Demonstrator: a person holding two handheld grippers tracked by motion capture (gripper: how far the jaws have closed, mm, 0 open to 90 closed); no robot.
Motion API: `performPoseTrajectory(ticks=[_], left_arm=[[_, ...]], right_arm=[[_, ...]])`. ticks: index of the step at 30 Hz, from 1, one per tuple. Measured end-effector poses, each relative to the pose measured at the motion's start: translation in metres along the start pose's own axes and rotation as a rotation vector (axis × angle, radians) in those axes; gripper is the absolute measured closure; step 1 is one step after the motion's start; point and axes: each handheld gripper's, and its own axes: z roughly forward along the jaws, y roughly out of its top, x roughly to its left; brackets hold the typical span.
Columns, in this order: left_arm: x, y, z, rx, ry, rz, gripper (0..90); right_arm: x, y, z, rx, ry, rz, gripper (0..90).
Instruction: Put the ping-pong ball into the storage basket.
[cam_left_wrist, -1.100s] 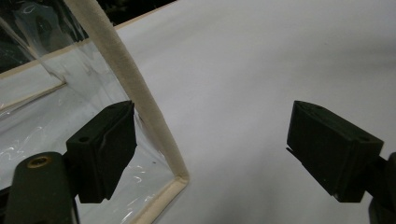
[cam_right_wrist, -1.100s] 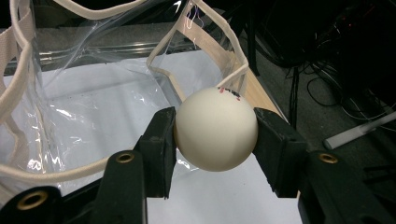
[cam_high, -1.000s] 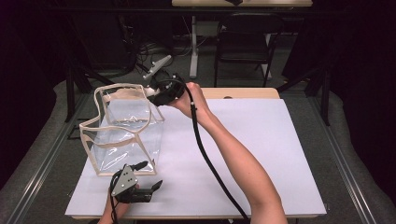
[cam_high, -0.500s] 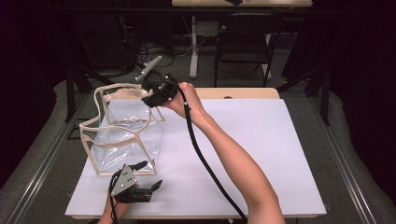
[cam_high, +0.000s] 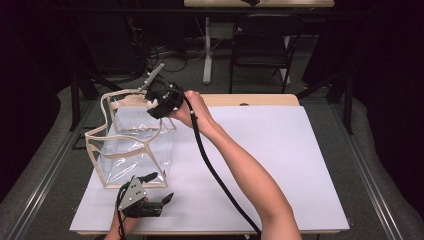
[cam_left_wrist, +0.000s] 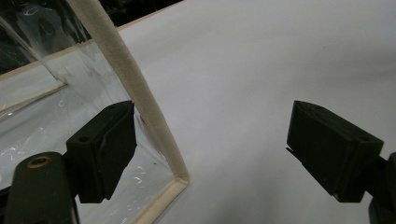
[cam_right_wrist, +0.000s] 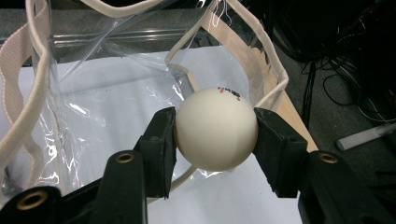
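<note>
Right claw (cam_right_wrist: 215, 135) pinches a white ball (cam_right_wrist: 216, 128) between its two black pads, one pad pressed to each side of it, and the ball has small red marks near its top. From above, that claw (cam_high: 152, 104) sits at the far right corner of the bag's open top, with the person's right hand (cam_high: 192, 112) wrapped round its body and its black cable (cam_high: 220, 180) trailing back along the forearm. Going by size: the surface (cam_high: 280, 165) is a wide white sheet, with a strip of bare wood showing along its far edge. On its left part stands a clear plastic bag (cam_high: 132, 150), upright and open, its edges and wavy rim bound in cream tape. Seen along the right claw, the ball hangs over the bag's mouth (cam_right_wrist: 116, 88), with the bag's see-through walls below and behind it. Left claw (cam_high: 159, 187) lies low near the front edge of the surface, just beside the bag's near corner, its jaws spread wide with nothing between them. In its own view, one pad (cam_left_wrist: 105, 144) sits close against the taped corner edge (cam_left_wrist: 154, 126) of the bag; whether they touch I cannot tell.
</note>
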Motion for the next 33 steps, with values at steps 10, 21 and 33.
performPoseTrajectory(ticks=[10,21,33], left_arm=[[0.0,0.0,0.0,0.005,0.001,0.003,15.9],[0.0,0.0,0.001,0.006,-0.003,0.003,15.9],[0.0,0.0,0.001,0.004,-0.003,0.003,15.9]], right_arm=[[0.001,0.005,0.005,0.012,0.006,-0.004,51.0],[0.011,0.011,0.012,0.041,0.02,-0.037,51.1],[0.02,0.017,0.016,0.066,0.032,-0.064,51.1]])
